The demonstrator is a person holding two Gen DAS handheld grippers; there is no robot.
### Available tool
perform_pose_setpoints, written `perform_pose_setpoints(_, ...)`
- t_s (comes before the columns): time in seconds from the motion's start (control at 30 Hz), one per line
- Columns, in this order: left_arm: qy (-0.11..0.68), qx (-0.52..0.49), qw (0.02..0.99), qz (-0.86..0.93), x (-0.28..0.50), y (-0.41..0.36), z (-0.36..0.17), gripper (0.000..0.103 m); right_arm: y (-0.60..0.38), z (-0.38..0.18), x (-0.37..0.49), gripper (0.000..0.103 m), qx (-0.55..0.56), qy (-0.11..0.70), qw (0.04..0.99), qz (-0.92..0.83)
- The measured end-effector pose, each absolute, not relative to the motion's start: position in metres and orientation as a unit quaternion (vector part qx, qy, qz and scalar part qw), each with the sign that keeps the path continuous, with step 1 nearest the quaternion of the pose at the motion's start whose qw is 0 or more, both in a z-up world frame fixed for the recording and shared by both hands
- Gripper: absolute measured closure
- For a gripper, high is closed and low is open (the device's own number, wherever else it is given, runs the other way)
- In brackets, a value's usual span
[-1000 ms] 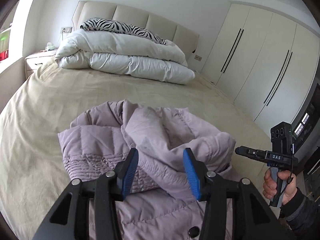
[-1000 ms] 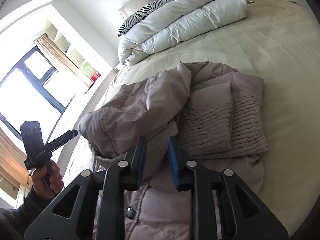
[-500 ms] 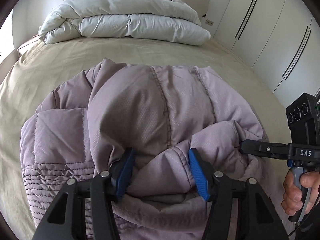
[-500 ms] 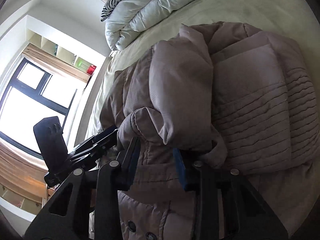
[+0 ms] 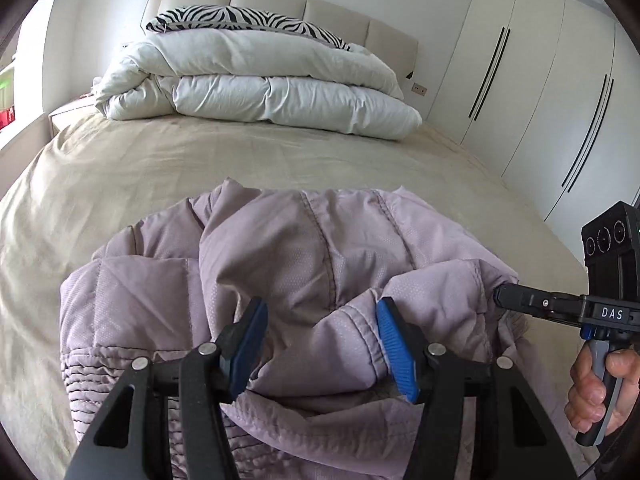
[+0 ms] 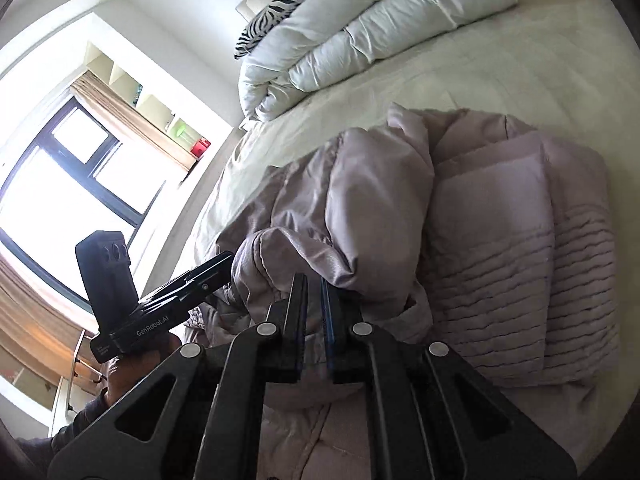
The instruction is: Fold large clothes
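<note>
A lilac quilted puffer jacket (image 5: 288, 264) lies bunched on the beige bed, also in the right wrist view (image 6: 500, 216). My left gripper (image 5: 322, 316) is open, its blue pads on either side of a fold of the jacket's hem. In the right wrist view the left gripper (image 6: 224, 260) touches the same fold from the left. My right gripper (image 6: 314, 292) is shut on the jacket's edge, with cloth pinched between its pads. In the left wrist view the right gripper (image 5: 500, 294) meets the jacket's right side.
A folded white duvet (image 5: 260, 84) and a zebra pillow (image 5: 240, 20) lie at the bed's head. The beige bedsheet (image 5: 160, 168) stretches between them and the jacket. White wardrobes (image 5: 540, 100) stand to the right. A window (image 6: 60, 184) is to the left.
My right gripper has closed on the jacket's edge. The left wrist view has tilted up, showing more of the bed and headboard. My left gripper stays open around the fold.
</note>
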State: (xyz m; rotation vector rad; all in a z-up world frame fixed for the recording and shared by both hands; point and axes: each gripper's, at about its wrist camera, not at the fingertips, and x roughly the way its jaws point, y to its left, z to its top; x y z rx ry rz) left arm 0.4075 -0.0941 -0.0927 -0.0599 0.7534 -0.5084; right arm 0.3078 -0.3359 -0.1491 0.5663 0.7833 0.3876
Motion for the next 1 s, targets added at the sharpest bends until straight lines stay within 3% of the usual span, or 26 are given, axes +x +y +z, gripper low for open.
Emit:
perform_pose_setpoints(0.17, 0.419, 0.005, 0.88, -0.225, 0.43, -0.108, -0.12, 0.04, -0.327, -0.141, 0.345, 0.096, 0.245, 0.389, 0.872, 0.167)
perform_pose_setpoints(0.3, 0.411, 0.004, 0.885, -0.22, 0.433, -0.109, -0.136, 0.039, -0.337, -0.185, 0.385, 0.096, 0.253, 0.437, 0.855, 0.12)
perform_pose_setpoints(0.47, 0.409, -0.001, 0.886, -0.22, 0.435, -0.112, -0.14, 0.039, -0.336, -0.198, 0.382, 0.101, 0.231, 0.398, 0.88, 0.122)
perform_pose_setpoints(0.63, 0.371, 0.006, 0.904, -0.214, 0.403, -0.103, -0.109, 0.034, -0.324, -0.151, 0.346, 0.096, 0.198, 0.347, 0.907, 0.135)
perform_pose_setpoints(0.7, 0.362, 0.021, 0.909, -0.204, 0.394, -0.102, -0.109, 0.03, -0.315, -0.142, 0.336, 0.088, 0.173, 0.335, 0.915, 0.142)
perform_pose_setpoints(0.73, 0.37, 0.024, 0.906, -0.205, 0.397, -0.102, -0.114, 0.029, -0.311, -0.145, 0.337, 0.069, 0.16, 0.348, 0.914, 0.137)
perform_pose_setpoints(0.77, 0.384, 0.025, 0.9, -0.206, 0.401, -0.102, -0.123, 0.028, -0.308, -0.153, 0.337, 0.035, 0.153, 0.364, 0.909, 0.133)
perform_pose_setpoints(0.87, 0.394, 0.031, 0.895, -0.204, 0.405, -0.103, -0.129, 0.027, -0.297, -0.176, 0.33, 0.031, 0.135, 0.368, 0.91, 0.133)
perform_pose_setpoints(1.0, 0.378, 0.015, 0.902, -0.207, 0.39, -0.092, -0.104, 0.027, -0.297, -0.147, 0.31, 0.031, 0.165, 0.338, 0.918, 0.125)
